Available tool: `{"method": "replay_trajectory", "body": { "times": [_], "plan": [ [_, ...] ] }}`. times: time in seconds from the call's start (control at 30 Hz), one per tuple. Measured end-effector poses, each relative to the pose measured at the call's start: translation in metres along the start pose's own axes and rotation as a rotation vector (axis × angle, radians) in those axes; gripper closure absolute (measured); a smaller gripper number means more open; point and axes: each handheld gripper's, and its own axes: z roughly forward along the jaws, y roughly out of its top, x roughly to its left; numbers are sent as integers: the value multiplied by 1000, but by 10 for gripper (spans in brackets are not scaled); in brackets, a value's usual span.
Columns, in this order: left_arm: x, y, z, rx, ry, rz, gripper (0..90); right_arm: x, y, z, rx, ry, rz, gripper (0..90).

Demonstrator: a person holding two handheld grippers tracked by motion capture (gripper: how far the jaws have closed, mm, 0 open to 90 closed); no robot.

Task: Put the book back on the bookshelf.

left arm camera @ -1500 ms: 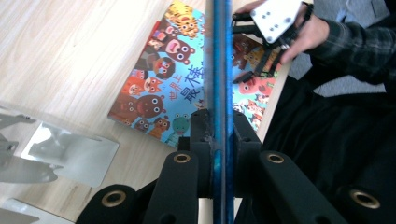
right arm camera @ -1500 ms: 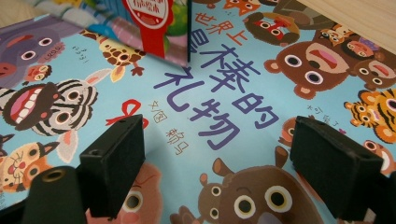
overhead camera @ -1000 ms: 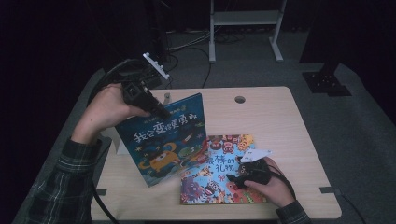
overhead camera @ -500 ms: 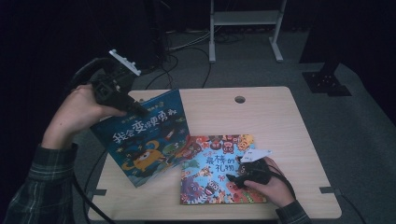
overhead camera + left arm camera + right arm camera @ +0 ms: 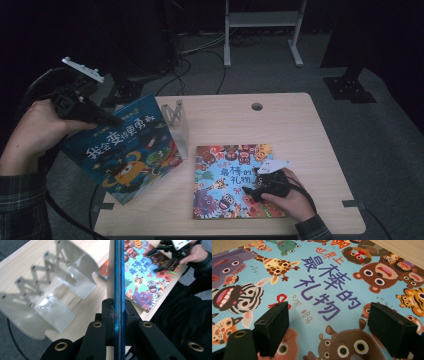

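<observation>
L gripper (image 5: 107, 119) is clamped tight on the blue book (image 5: 127, 152); in the left gripper view its two black jaws pinch the book's edge (image 5: 117, 285), seen edge-on, pads flat against both covers. In the high view the book hangs tilted off the table's left edge, approx 9 o'clock from table centre, its lower corner over the table's front-left corner.

R gripper (image 5: 250, 186) sits at approx 5 o'clock on the table (image 5: 300, 120), jaws parted abt halfway, nothing between them. In the right gripper view both pads (image 5: 274, 326) rest on or just above the cover of the animal book (image 5: 322, 290); can't tell if they actually touch. That book (image 5: 225, 175) lies flat, front-centre of the table, w/ the right hand (image 5: 290, 197) over its right edge.

Count: 2 grippers, 2 books, 1 white metal bookend rack (image 5: 176, 122). The rack stands upright at approx 10 o'clock from table centre, just beside the blue book's right edge and near the top-left corner of the animal book. In the left gripper view the rack (image 5: 50, 290) shows 2 plates joined by a scissor lattice, left of the held book. 1 cable hole (image 5: 257, 106) at 12 o'clock.
</observation>
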Motion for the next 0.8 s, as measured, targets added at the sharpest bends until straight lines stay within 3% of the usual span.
{"method": "replay_trajectory", "body": {
  "times": [0.43, 0.8],
  "plan": [
    [27, -42, -16, 17, 83, -122, 825, 0, 0, 0, 3, -1, 1, 166],
    [53, -55, -9, 24, 169, -244, 825, 0, 0, 0, 0, -2, 0, 166]
  ]
}}
